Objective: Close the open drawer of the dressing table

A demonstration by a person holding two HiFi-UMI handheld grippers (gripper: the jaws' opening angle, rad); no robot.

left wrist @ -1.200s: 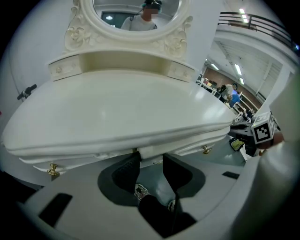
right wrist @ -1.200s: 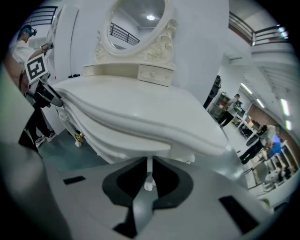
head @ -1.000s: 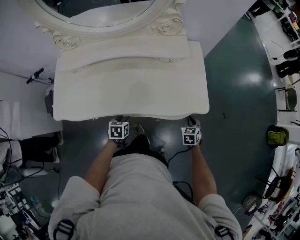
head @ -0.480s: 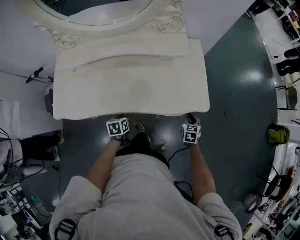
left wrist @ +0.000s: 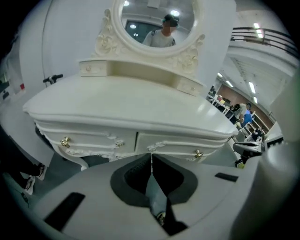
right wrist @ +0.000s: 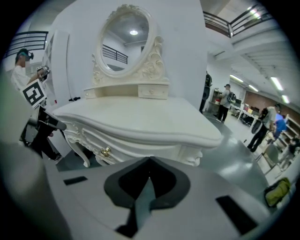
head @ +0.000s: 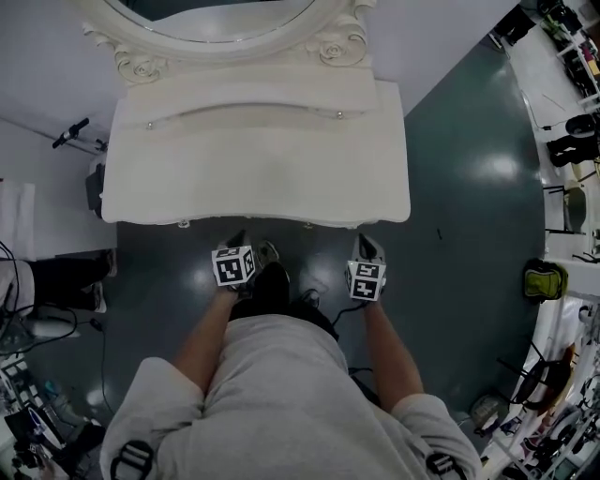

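The white dressing table (head: pixel 253 169) stands in front of me under its oval mirror (head: pixel 216 14). In the left gripper view its two front drawers (left wrist: pixel 89 139) (left wrist: pixel 173 144) lie flush with the front, with gold knobs (left wrist: pixel 65 141) on them. My left gripper (head: pixel 235 241) hangs a little short of the table's front edge. The pads of that left gripper (left wrist: pixel 151 157) meet with nothing between them. My right gripper (head: pixel 365 244) is level with it near the right corner. This right gripper (right wrist: pixel 150 161) is also shut and empty, facing a knob (right wrist: pixel 106 151).
My shoes (head: pixel 272 281) stand on the dark green floor below the table edge. A yellow-green bag (head: pixel 541 279) and stands sit at the far right, and cables and gear lie at the left. Several people (right wrist: pixel 227 101) are far off in the hall.
Both grippers have drawn back from the table's front edge toward my body, and a strip of floor now shows between them and the table.
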